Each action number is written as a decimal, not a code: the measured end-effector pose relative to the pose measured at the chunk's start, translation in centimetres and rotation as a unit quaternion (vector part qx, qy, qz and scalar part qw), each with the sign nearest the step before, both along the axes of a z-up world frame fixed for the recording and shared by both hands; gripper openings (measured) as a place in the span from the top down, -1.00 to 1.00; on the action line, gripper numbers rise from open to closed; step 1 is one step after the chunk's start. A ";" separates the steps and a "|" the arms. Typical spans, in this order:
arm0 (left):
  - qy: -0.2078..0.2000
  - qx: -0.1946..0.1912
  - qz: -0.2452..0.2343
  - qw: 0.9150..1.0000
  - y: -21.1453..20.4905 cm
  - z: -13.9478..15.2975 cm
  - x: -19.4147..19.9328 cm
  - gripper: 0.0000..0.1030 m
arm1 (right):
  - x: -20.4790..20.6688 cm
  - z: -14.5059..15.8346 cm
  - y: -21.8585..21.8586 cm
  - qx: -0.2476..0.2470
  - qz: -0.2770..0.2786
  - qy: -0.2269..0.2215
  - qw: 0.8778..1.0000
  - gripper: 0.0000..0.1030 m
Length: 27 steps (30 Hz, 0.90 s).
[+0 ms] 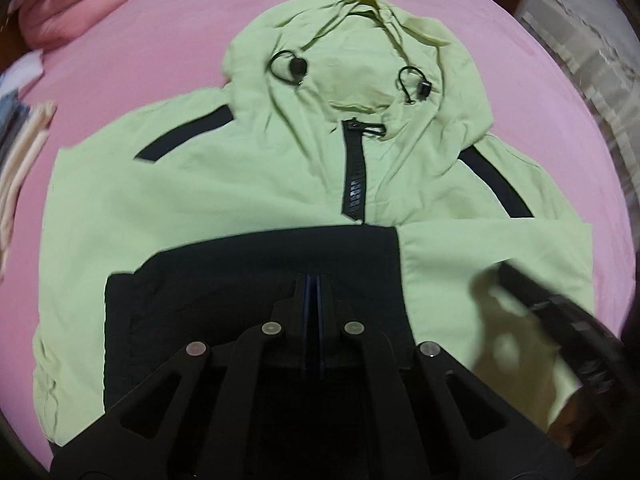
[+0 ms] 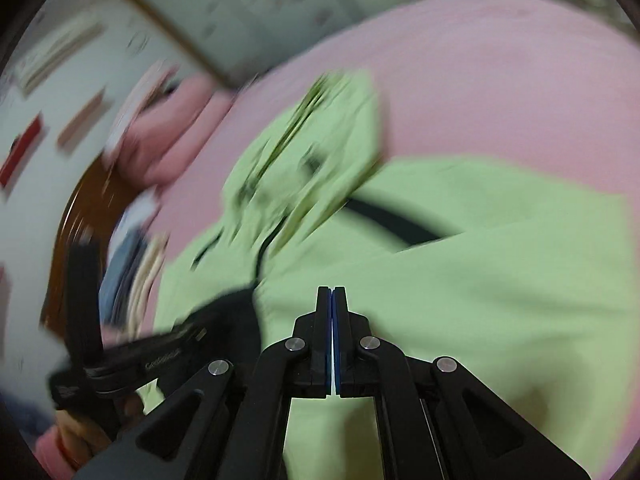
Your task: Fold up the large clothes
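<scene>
A light green hooded jacket (image 1: 248, 184) lies flat, front up, on a pink bed (image 1: 160, 60), hood farthest from both grippers, zipper running straight away from them. The left gripper (image 1: 315, 284) points steeply down over the jacket's black lower panel (image 1: 240, 272), fingers pressed together, holding nothing. The right gripper (image 2: 332, 300), likewise closed and empty, hangs over the green sleeve side.

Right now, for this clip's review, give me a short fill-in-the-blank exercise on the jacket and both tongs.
1. The hooded jacket lies spread on a ____ bedsheet.
2. The zipper on its chest is coloured ____.
3. The left tongs hover over the jacket's ____ lower panel.
4. The right tongs have their jaws ____, with nothing between them.

Missing words: pink; black; black; shut
</scene>
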<state>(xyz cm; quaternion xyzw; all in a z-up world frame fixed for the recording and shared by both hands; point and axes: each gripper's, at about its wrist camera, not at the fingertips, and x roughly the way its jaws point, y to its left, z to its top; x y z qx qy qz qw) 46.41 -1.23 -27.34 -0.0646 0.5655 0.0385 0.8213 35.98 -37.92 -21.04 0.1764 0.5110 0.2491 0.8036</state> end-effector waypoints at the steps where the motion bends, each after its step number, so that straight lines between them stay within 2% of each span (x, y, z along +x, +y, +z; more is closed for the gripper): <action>1: 0.003 0.011 -0.003 1.000 -0.1 -0.3 0.3 0.98 | 0.0 -0.5 -0.8 -0.013 -0.001 0.016 1.000 1.00; 2: 0.008 0.019 -0.003 1.000 -0.1 -0.7 0.4 0.98 | 0.6 -1.4 -1.8 -0.040 -0.013 0.031 0.999 1.00; 3: 0.011 0.029 0.004 1.000 0.3 -1.1 0.4 0.98 | 0.9 -1.9 -2.7 -0.044 -0.028 0.041 0.998 1.00; 4: 0.011 0.039 0.016 0.999 1.1 -1.5 0.4 0.98 | 1.2 -2.2 -4.6 -0.020 -0.055 0.044 0.997 1.00; 6: 0.004 0.055 0.026 0.998 2.3 -1.9 0.1 0.98 | 1.0 -1.9 -9.5 -0.030 -0.137 0.032 0.990 1.00; 8: 0.003 0.062 0.024 0.998 3.3 -2.1 -0.1 0.98 | 1.0 -1.7 -13.2 -0.047 -0.196 0.013 0.979 1.00; 11: 0.006 0.074 0.022 0.997 4.2 -2.3 -0.1 0.98 | 0.1 0.1 -17.6 -0.129 -0.297 0.004 0.946 1.00; 12: 0.006 0.075 0.022 0.997 4.4 -2.2 -0.2 0.98 | -0.3 1.1 -18.1 -0.163 -0.331 0.011 0.929 1.00; 13: 0.006 0.074 0.024 0.997 4.5 -2.1 -0.3 0.98 | -0.5 1.7 -18.2 -0.159 -0.341 0.007 0.926 1.00; 14: 0.006 0.071 0.029 0.997 4.5 -2.0 -0.3 0.98 | -1.0 2.3 -18.0 -0.139 -0.340 0.001 0.930 1.00; 17: 0.012 0.046 0.049 0.998 4.9 -1.4 -1.6 0.98 | -3.1 3.8 -13.9 -0.054 -0.280 -0.003 0.958 1.00; 18: 0.017 0.027 0.056 0.998 4.9 -1.2 -2.2 0.98 | -3.9 3.7 -11.2 -0.012 -0.230 0.010 0.973 0.97; 19: 0.018 0.012 0.060 0.998 4.4 -0.9 -2.9 0.98 | -4.7 3.3 -8.6 0.024 -0.193 0.025 0.981 0.97; 20: 0.018 0.003 0.059 0.998 3.7 -0.7 -3.2 0.98 | -5.7 2.4 -5.8 0.078 -0.145 0.054 0.985 0.97; 21: 0.020 -0.005 0.053 0.998 3.1 -0.5 -3.4 0.98 | -6.7 1.5 -3.4 0.114 -0.111 0.079 0.984 0.97; 23: 0.028 -0.004 0.038 0.999 1.4 -0.4 -3.8 0.98 | -9.2 0.4 -1.1 0.130 -0.069 0.110 0.983 0.97; 25: 0.028 0.008 0.006 1.000 -0.4 -0.2 -4.5 0.98 | -11.3 -0.3 2.0 0.102 -0.040 0.118 0.987 0.97; 27: 0.029 0.030 -0.014 0.999 -1.3 -0.4 -5.0 0.98 | -13.1 -0.5 2.6 0.075 -0.026 0.116 0.990 0.97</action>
